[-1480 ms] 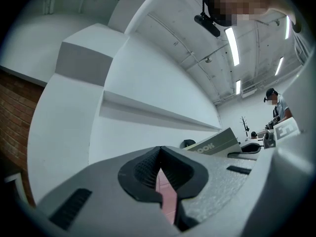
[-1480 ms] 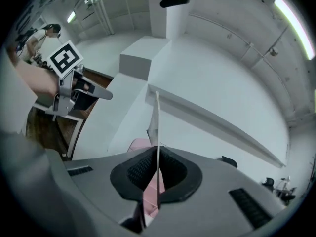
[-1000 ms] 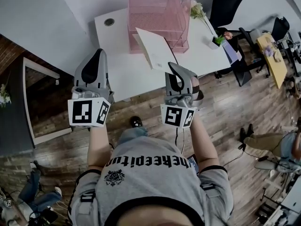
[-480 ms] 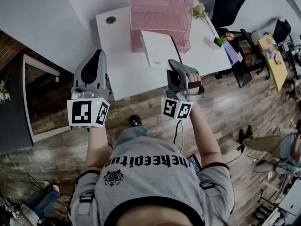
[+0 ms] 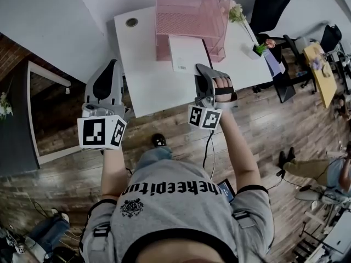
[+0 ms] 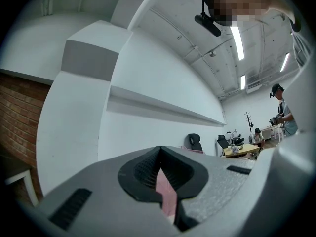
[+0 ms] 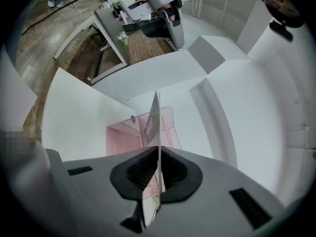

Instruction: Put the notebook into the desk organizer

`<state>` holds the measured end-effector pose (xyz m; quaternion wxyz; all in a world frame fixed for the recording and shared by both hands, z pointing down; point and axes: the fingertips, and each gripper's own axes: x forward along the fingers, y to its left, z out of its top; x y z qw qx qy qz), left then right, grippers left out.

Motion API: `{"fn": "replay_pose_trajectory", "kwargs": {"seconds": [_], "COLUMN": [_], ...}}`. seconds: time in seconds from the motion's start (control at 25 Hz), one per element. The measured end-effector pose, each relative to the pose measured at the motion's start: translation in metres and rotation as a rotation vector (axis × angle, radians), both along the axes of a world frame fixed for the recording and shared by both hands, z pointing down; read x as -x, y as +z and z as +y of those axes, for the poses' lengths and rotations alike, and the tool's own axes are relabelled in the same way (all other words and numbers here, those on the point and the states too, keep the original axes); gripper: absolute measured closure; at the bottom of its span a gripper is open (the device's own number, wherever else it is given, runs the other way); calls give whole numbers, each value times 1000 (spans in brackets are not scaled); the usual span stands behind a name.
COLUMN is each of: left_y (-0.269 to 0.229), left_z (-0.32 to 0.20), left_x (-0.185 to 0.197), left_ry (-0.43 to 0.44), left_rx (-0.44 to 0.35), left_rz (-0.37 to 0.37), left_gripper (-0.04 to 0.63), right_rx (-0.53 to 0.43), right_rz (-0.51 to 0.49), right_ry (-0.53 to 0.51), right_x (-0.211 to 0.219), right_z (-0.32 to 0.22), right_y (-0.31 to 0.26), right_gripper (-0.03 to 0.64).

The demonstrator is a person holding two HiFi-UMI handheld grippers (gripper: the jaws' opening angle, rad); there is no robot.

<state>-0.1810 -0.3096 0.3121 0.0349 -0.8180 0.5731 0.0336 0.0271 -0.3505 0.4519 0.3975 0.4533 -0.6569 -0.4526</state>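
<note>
A white notebook hangs over the white table, its far edge reaching the front of the pink mesh desk organizer. My right gripper is shut on the notebook's near edge. In the right gripper view the notebook stands edge-on between the jaws of the right gripper, with the organizer behind it. My left gripper is held over the table's front left edge, shut and with nothing in it. In the left gripper view the left gripper points at a white wall.
A small potted plant and flowers stand on the table right of the organizer. A round cable grommet sits at the far left corner. A black chair and other desks lie to the right.
My right gripper has carried the notebook forward to the organizer's front and turned it square to the organizer. The left gripper has stayed almost still.
</note>
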Motion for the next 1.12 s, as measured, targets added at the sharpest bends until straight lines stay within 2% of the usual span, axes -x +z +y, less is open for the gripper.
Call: {"fn": "replay_pose_trajectory", "kwargs": {"seconds": [0.4, 0.6, 1.12], "left_y": [8, 11, 20], "left_z": [-13, -19, -31], "left_x": [5, 7, 12], "left_ry": [-6, -4, -8], "left_rx": [17, 28, 46], "left_rz": [-6, -6, -12], "left_gripper": [592, 592, 592], "right_rx": [19, 71, 138], "right_rz": [55, 81, 85], "right_ry": [9, 16, 49], "right_x": [5, 5, 4], "right_z": [-27, -39, -68], "right_y": [16, 26, 40], "right_gripper": [604, 602, 588]}}
